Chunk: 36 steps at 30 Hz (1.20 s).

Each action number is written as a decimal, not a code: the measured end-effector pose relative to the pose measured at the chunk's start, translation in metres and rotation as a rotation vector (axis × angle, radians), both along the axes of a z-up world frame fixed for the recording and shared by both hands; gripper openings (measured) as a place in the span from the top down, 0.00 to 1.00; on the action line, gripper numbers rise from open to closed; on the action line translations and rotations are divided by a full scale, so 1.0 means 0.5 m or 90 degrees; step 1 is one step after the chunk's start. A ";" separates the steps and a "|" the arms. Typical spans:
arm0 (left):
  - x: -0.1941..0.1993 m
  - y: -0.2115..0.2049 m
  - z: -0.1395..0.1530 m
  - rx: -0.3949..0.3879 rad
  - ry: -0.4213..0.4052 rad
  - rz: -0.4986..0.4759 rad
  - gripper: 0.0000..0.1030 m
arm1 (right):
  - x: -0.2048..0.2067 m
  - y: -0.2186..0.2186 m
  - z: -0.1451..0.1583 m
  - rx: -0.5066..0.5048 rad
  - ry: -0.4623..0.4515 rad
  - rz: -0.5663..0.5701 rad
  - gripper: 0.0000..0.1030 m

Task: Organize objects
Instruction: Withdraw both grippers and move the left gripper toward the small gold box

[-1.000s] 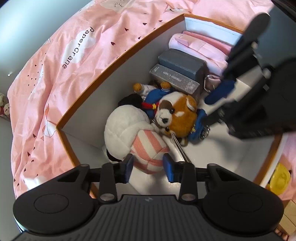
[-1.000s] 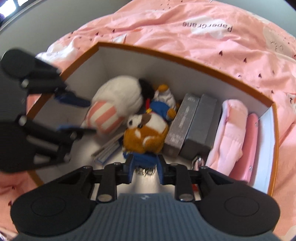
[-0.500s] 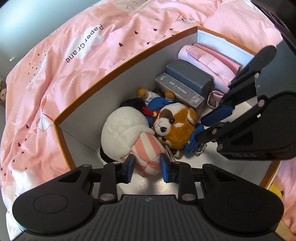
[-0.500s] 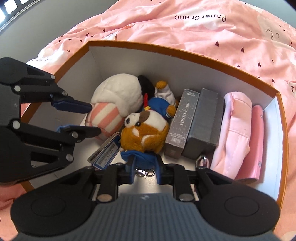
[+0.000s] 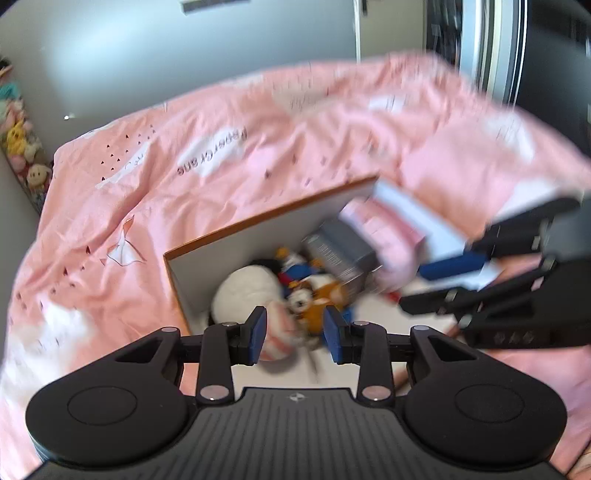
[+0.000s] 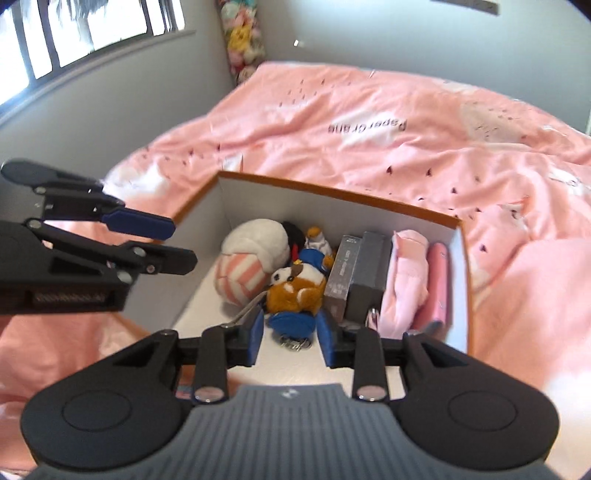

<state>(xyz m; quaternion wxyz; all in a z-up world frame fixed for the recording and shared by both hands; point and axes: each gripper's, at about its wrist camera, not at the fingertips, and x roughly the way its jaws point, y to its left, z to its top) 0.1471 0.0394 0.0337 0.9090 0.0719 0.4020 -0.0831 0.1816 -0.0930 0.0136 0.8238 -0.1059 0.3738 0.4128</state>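
Note:
A white box with an orange rim (image 6: 332, 192) lies on the pink bed. Inside it are a white plush with a pink-striped part (image 6: 255, 251), a brown-and-white plush (image 6: 295, 291), a blue-clad duck plush (image 6: 314, 254), two grey boxes (image 6: 365, 273), a pink pouch (image 6: 406, 273) and a blue key pouch (image 6: 291, 321). My right gripper (image 6: 291, 339) hovers above the blue pouch. Its jaws are opening and the pads stand clear of the pouch. My left gripper (image 5: 295, 334) hangs over the box's left end, its jaws opening on nothing. The left wrist view is blurred.
The pink duvet (image 6: 406, 147) spreads all around the box. A grey wall with a window (image 6: 92, 33) stands at the back left. A column of small plush toys (image 6: 243, 37) fills the far corner. A paper tag (image 6: 247, 310) lies beside the plushes.
Both grippers have risen and drawn back from the box, so more of the bed shows. The right gripper has let go of the blue pouch, which stays in the box.

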 end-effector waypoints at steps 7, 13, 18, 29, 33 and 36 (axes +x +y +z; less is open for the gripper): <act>-0.117 -0.004 -0.024 -0.136 0.047 0.060 0.61 | -0.129 -0.081 -0.024 -0.022 0.026 -0.070 0.59; -0.182 -0.026 -0.115 -0.193 0.167 0.082 0.61 | -0.197 -0.135 -0.082 -0.080 0.035 -0.128 0.59; -0.215 -0.045 -0.150 -0.234 0.210 0.068 0.44 | -0.228 -0.161 -0.124 -0.112 0.048 -0.153 0.59; -0.227 -0.092 -0.171 -0.201 0.243 0.062 0.30 | -0.228 -0.179 -0.138 -0.111 0.062 -0.177 0.58; -0.217 -0.110 -0.184 -0.179 0.263 0.055 0.29 | -0.232 -0.179 -0.141 -0.111 0.060 -0.173 0.57; -0.207 -0.117 -0.199 -0.160 0.282 0.068 0.30 | -0.232 -0.180 -0.145 -0.111 0.063 -0.171 0.57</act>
